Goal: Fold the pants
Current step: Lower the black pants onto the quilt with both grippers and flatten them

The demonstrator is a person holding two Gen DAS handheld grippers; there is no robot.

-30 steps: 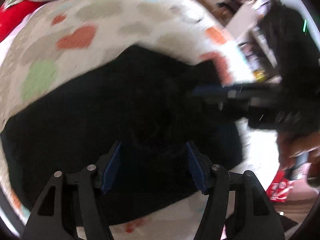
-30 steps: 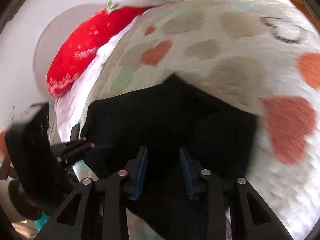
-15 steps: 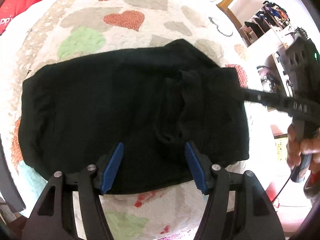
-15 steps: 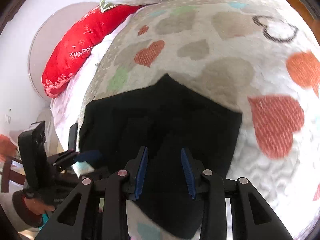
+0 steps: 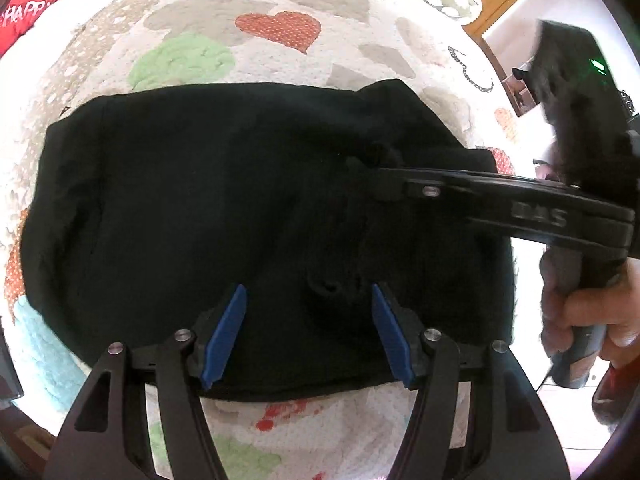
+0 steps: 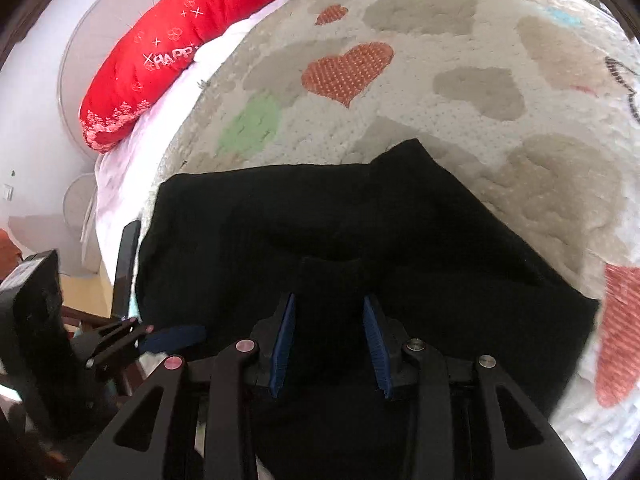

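both jaws apart, above folded black pants [image 5: 240, 208]

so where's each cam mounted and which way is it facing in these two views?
Left wrist: on the left gripper, looking steeply down at the black pants on the heart-print blanket; own blue-padded fingers, plus the right gripper and the hand holding it at right.
Right wrist: on the right gripper, looking down at the pants, with a red pillow beyond; own fingers, with the left gripper at lower left.
Shared: pants, blanket, red pillow, each other's gripper.
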